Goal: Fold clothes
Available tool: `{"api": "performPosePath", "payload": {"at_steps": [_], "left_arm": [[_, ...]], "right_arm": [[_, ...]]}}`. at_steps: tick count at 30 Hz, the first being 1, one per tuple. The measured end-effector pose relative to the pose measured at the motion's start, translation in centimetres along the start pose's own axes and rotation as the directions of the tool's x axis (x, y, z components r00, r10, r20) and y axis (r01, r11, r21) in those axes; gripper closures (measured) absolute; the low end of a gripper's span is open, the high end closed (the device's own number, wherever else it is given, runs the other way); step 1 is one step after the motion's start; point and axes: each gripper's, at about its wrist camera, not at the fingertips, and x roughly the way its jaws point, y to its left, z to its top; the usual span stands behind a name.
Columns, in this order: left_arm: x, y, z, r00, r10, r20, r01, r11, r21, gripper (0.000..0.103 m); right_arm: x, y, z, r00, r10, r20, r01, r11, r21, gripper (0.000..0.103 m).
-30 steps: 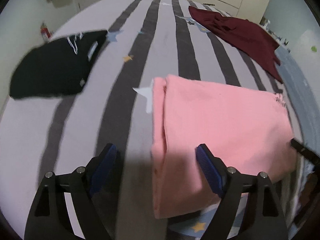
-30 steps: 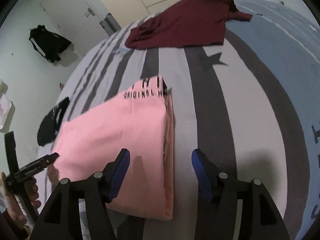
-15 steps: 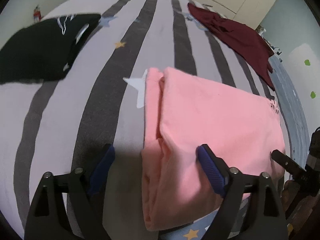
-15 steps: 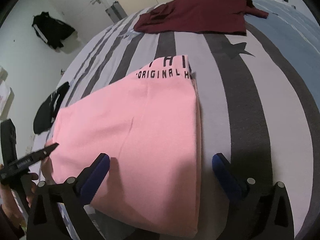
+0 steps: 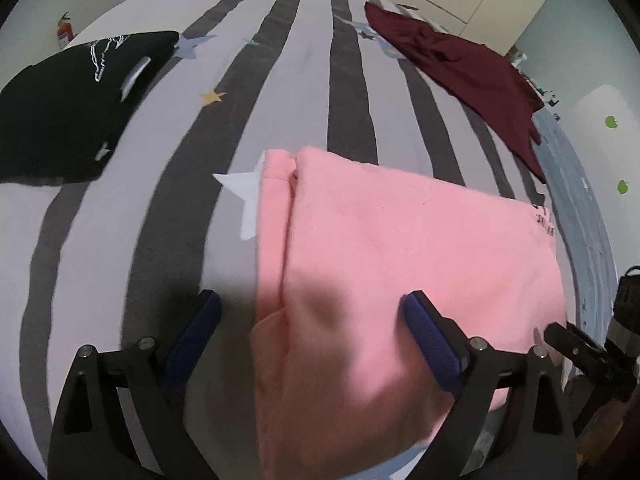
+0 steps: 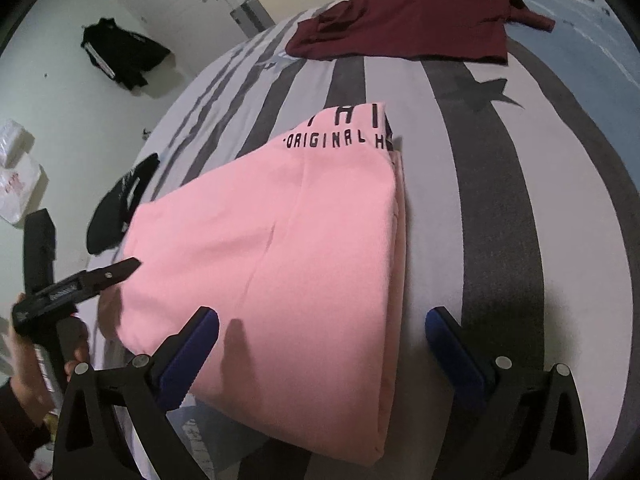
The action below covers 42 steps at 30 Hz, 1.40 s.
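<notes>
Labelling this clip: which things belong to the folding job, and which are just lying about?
Job: pink garment, left gripper, right gripper, maroon garment, black garment.
Lying about: hanging black jacket, fire extinguisher, white plastic bag.

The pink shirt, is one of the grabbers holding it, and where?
No. Both the left gripper and right gripper are open over the folded pink shirt, one at each side edge, gripping nothing.
</notes>
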Motion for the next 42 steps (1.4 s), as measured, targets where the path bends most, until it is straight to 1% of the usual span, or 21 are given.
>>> {"api": "performPosePath", "payload": {"at_steps": [5, 7, 8, 9, 10, 11, 13, 14, 15, 16, 17, 18, 20, 23, 25, 27, 29, 33, 36, 39, 42], "left_arm": [[0.2, -0.1, -0.9, 0.999, -0.01, 0.038, 0.01, 1.0, 0.015, 0.012], [-0.1, -0.3, -1.1, 0.999, -0.024, 0.042, 0.024, 1.0, 0.013, 0.017], [-0.2, -0.4, -1.1, 0.999, -0.03, 0.044, 0.029, 0.999, 0.014, 0.022], [-0.3, -0.7, -1.2, 0.998, -0.035, 0.046, 0.034, 0.999, 0.023, 0.03], [-0.4, -1.0, -1.3, 0.998, -0.039, 0.047, 0.038, 0.999, 0.034, 0.034], [-0.5, -1.3, -1.3, 0.998, -0.039, 0.046, 0.037, 0.998, 0.043, 0.039], [-0.7, -1.7, -1.4, 0.998, -0.042, 0.045, 0.04, 0.998, 0.055, 0.044], [-0.9, -1.7, -1.3, 0.998, -0.047, 0.047, 0.045, 0.998, 0.051, 0.05], [-1.1, -1.7, -1.3, 0.997, -0.051, 0.053, 0.049, 0.998, 0.049, 0.062], [-1.4, -1.7, -1.3, 0.997, -0.053, 0.061, 0.05, 0.997, 0.054, 0.067], [-1.6, -1.8, -1.4, 0.996, -0.056, 0.069, 0.051, 0.997, 0.064, 0.076], [-1.8, -1.7, -1.4, 0.995, -0.064, 0.074, 0.058, 0.996, 0.07, 0.08], [-2.1, -1.8, -1.3, 0.993, -0.08, 0.082, 0.074, 0.995, 0.074, 0.081], [-3.1, -1.9, -1.2, 0.989, -0.102, 0.103, 0.094, 0.992, 0.083, 0.085], [-4.1, -1.6, -1.3, 0.985, -0.117, 0.127, 0.105, 0.99, 0.095, 0.085], [-4.2, -0.9, 0.2, 0.98, -0.134, 0.15, 0.119, 0.988, 0.102, 0.086], [-6.1, -0.3, 1.0, 0.973, -0.142, 0.179, 0.125, 0.987, 0.102, 0.086], [-8.4, 2.1, 3.4, 0.962, -0.159, 0.223, 0.141, 0.986, 0.094, 0.086], [-9.8, 5.1, 5.6, 0.956, -0.149, 0.252, 0.129, 0.987, 0.096, 0.086], [-11.3, 9.2, 7.5, 0.954, -0.122, 0.275, 0.102, 0.991, 0.084, 0.086], [-12.8, 14.0, 9.5, 0.952, -0.071, 0.297, 0.048, 0.995, 0.085, 0.086]], "right_arm": [[-0.2, -0.5, 0.3, 1.0, 0.003, 0.013, -0.003, 1.0, 0.02, 0.0], [-0.2, -0.4, 0.3, 1.0, 0.004, 0.019, -0.004, 1.0, 0.02, 0.0], [-0.3, -0.4, 0.3, 0.999, 0.029, 0.021, -0.029, 0.999, 0.028, 0.0], [-0.3, -0.4, 0.3, 0.998, 0.062, 0.023, -0.063, 0.997, 0.038, 0.001], [-0.2, -0.2, 0.3, 0.997, 0.074, 0.023, -0.075, 0.996, 0.04, 0.002], [-0.1, 0.1, 0.3, 0.997, 0.08, 0.023, -0.081, 0.996, 0.039, 0.005], [-0.1, 0.5, 0.2, 0.998, 0.066, 0.023, -0.066, 0.997, 0.025, 0.009], [-0.1, 0.5, 0.1, 0.998, 0.06, 0.029, -0.061, 0.998, 0.027, 0.015], [-0.3, 0.4, 0.0, 0.998, 0.054, 0.036, -0.055, 0.998, 0.034, 0.031], [-0.4, 0.1, -0.1, 0.998, 0.042, 0.043, -0.044, 0.998, 0.045, 0.044], [-0.6, -0.3, -0.2, 0.998, 0.043, 0.05, -0.045, 0.997, 0.059, 0.064], [-0.9, -0.7, -0.2, 0.997, 0.047, 0.056, -0.051, 0.996, 0.075, 0.071], [-1.3, -1.0, -0.3, 0.997, 0.047, 0.066, -0.052, 0.995, 0.085, 0.075], [-1.9, -0.1, -0.1, 0.997, 0.022, 0.078, -0.026, 0.999, 0.047, 0.082], [-2.6, 0.5, 0.0, 0.995, 0.01, 0.095, -0.014, 0.999, 0.035, 0.084], [-3.6, 1.3, 0.3, 0.992, 0.01, 0.122, -0.015, 0.999, 0.039, 0.086], [-4.4, 2.5, 0.7, 0.99, 0.013, 0.143, -0.018, 0.999, 0.033, 0.086], [-6.0, 6.0, 2.0, 0.982, 0.024, 0.19, -0.024, 1.0, 0.001, 0.086], [-5.3, 9.8, 3.7, 0.977, 0.037, 0.21, -0.032, 0.999, -0.027, 0.086], [-3.8, 14.1, 5.4, 0.972, 0.059, 0.225, -0.048, 0.997, -0.055, 0.086], [-1.2, 18.9, 7.2, 0.969, 0.08, 0.233, -0.063, 0.995, -0.079, 0.086]]}}
